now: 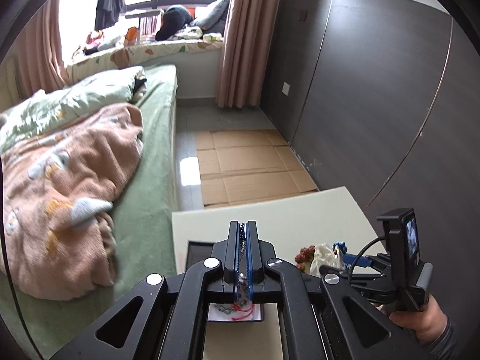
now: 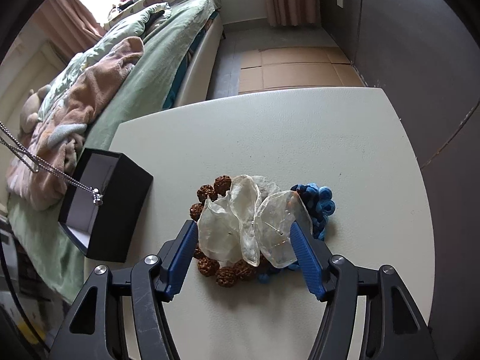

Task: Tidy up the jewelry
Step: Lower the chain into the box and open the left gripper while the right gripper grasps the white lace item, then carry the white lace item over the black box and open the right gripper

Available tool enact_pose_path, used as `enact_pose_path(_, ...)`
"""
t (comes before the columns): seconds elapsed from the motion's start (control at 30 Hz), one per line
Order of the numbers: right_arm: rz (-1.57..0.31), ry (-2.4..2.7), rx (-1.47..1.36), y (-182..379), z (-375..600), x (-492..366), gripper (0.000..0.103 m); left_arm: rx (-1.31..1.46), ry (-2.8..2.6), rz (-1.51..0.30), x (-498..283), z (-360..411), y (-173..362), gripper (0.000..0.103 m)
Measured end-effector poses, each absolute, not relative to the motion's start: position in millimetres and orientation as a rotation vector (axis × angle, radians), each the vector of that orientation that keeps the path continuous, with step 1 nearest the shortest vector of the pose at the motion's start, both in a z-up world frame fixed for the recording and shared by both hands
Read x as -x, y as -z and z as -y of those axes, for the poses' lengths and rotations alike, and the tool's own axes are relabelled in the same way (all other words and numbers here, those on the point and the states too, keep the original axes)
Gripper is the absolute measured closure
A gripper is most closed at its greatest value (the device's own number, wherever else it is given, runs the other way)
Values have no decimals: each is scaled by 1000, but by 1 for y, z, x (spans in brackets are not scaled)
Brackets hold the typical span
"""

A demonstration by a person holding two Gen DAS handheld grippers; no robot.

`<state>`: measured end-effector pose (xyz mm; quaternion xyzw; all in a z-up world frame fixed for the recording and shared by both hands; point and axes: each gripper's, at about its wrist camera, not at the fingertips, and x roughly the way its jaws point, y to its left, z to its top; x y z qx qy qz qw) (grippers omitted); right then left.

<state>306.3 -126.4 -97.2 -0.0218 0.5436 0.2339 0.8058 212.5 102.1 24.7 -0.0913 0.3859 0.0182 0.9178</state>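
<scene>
My left gripper is shut on a silver chain necklace. In the right wrist view the chain hangs in from the upper left, and its small pendant dangles over the open black jewelry box with its white lining. My right gripper is open, one blue pad on each side of a translucent white petal ornament. That ornament lies on a brown bead bracelet and beside a bunch of blue beads. The left wrist view shows the right gripper over that pile.
The cream table holds the box at its left edge, next to a bed with green sheets and a pink blanket. Flattened cardboard covers the floor beyond. A dark wall panel runs along the right.
</scene>
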Motion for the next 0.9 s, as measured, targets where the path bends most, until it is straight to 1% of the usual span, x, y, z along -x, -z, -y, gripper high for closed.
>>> enact_pose_path(0.03,-1163,-504,45,97,127,-306,72,202,-36,-805,-214,-102,-17,100)
enact_pose_path(0.07,-1171,-506,42,98,127,-307,99,224,-37,-815,-215,-102,-8,100)
enact_pose_path(0.23,-1100,-506,-12,82,135,-304,100,365,-15,-880,-221,-116,33,99)
enact_pose_path(0.33,-1054,-529,-62,64,136,-299,100,371,-37,-910,-223,-120,46,98)
enact_pose_path(0.37,-1035,-542,-77,59,135,-297,100,378,-33,-926,-225,-121,47,90)
enact_pose_path(0.4,-1016,-556,-89,53,134,-294,100,399,-18,-923,-225,-122,46,71)
enact_pose_path(0.43,-997,-569,-102,47,134,-291,100,416,-4,-910,-224,-122,44,55)
enact_pose_path(0.47,-976,-582,-114,41,133,-289,100,424,4,-891,-222,-123,41,23)
enact_pose_path(0.5,-953,-595,-121,35,132,-286,100,425,4,-868,-219,-123,38,10)
enact_pose_path(0.9,-769,-754,-242,-19,102,-263,100,477,-88,-778,-201,-164,27,10)
